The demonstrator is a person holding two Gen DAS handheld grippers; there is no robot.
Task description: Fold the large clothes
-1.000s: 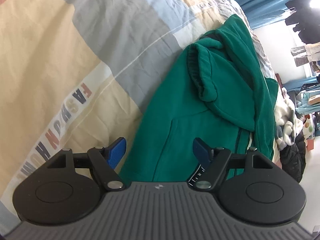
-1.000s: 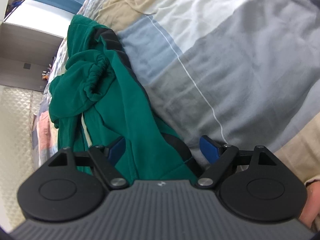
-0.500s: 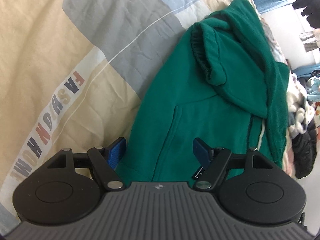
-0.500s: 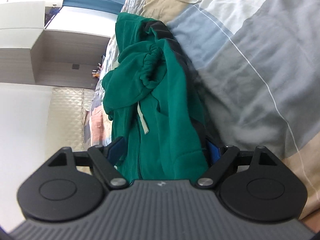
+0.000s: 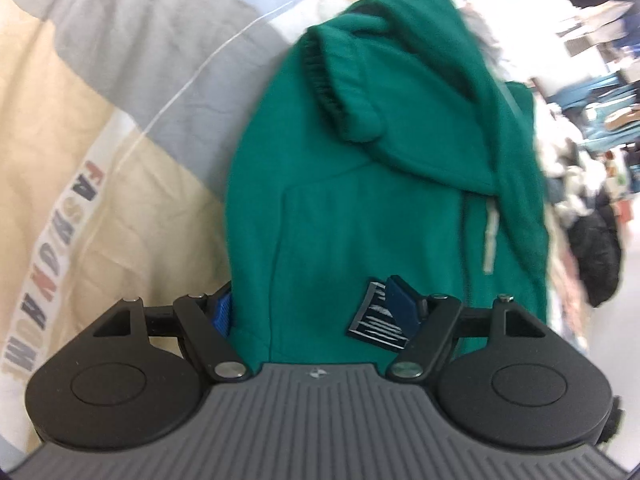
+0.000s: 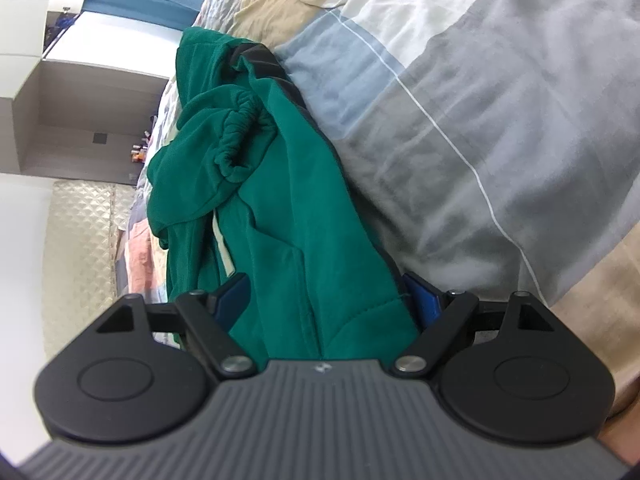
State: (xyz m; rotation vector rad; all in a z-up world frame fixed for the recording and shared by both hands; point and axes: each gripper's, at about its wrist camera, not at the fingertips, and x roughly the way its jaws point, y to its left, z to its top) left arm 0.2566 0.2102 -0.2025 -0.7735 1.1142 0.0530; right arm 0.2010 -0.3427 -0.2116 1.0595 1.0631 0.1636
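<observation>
Both grippers are down at the bottom hem of the green zip hoodie point(image 5: 360, 208), and this looks like the reach-in before a grab, with the garment already partly folded: one sleeve is laid across the chest, its ribbed cuff point(image 5: 320, 76) sitting up near the hood end.

Left gripper point(image 5: 312, 304) has its jaws standing wide, the hoodie's hem running between them. The left blue pad is half tucked behind the hem's outer edge, the right pad sits over the dark woven label point(image 5: 376, 320) sewn near the hem. Nothing looks pinched; the cloth lies slack between the pads.

Right gripper point(image 6: 328, 296) is spread wide too, straddling the hem's other corner. Green fabric fills the gap from pad to pad, so I can't rule out light contact, but the jaws are not squeezed down on it.

The hoodie lies along the patchwork duvet point(image 6: 460, 120), stretching away from both grippers, with its white drawcord point(image 6: 224, 248) trailing down the zip line. In the left view the duvet's printed lettering point(image 5: 52, 272) runs just beside the hoodie's edge.

Next move, as I judge it: close both grippers on the hem corners, then lift and carry the hem up toward the hood end to halve the length. Thick fleece, so a deep bite matters; a shallow pinch could slip and drag the folded sleeve out of place.
</observation>
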